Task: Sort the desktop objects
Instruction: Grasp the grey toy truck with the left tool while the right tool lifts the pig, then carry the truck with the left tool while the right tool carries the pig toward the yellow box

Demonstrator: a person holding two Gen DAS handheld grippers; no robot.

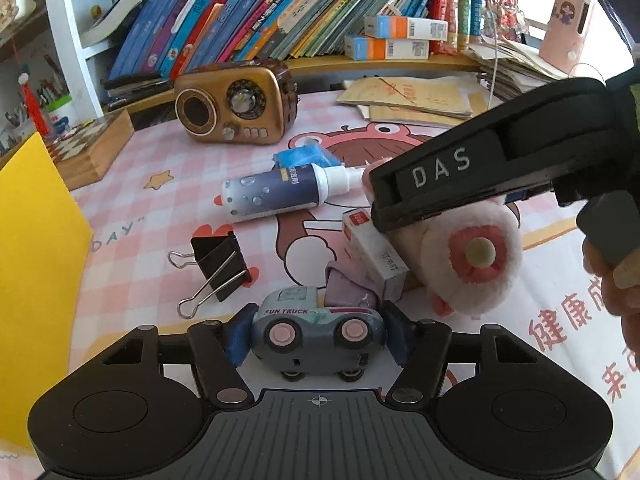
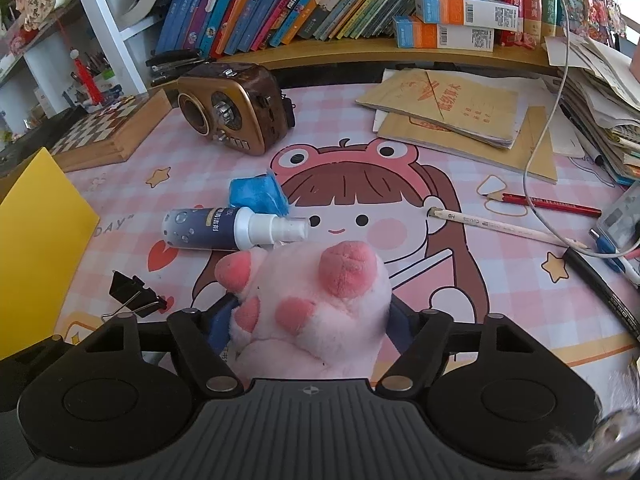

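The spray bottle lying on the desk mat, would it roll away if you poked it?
Probably yes: the spray bottle is round and lies on its side on the flat desk mat. It looks like smooth plastic, so perhaps slippery. The blue cloth behind it might stop it.

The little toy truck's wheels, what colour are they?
Pink, on the grey-blue toy truck; clearest in the left wrist view.

1. The toy truck is glossy, smooth plastic.
2. The paw plush is fuzzy pink cloth.
3. The binder clip is matt black metal with shiny wire handles.
4. The radio has a glossy bronze shell.
5. The chessboard box is bare wood.
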